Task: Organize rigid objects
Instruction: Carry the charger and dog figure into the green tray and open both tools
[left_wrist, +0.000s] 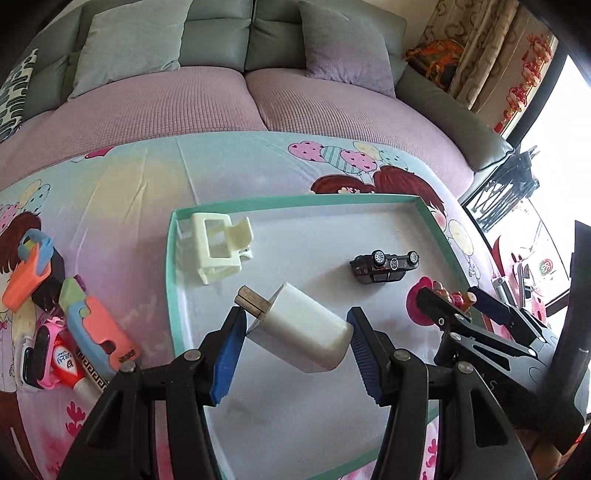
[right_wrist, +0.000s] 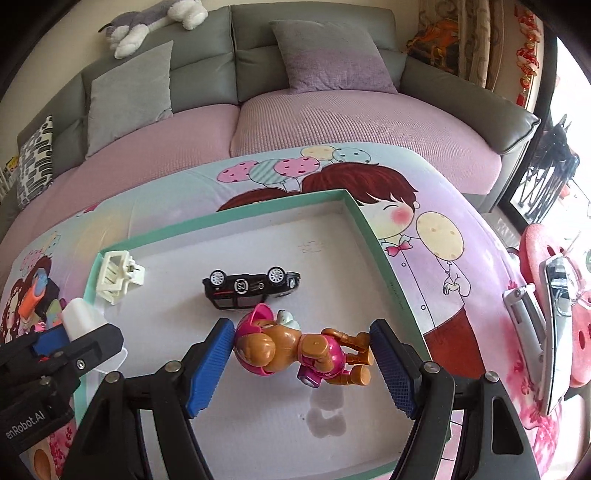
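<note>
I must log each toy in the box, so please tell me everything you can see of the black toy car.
The toy car is small, glossy black and looks like hard plastic or metal. It lies upside down, so its underside and two silver-spoked wheels face up; a round emblem shows on the underside. It rests on the white floor of the box, near the middle, lengthwise across the picture. Nothing grips it. The toy figure in the right gripper is just in front of it; contact is unclear.
</note>
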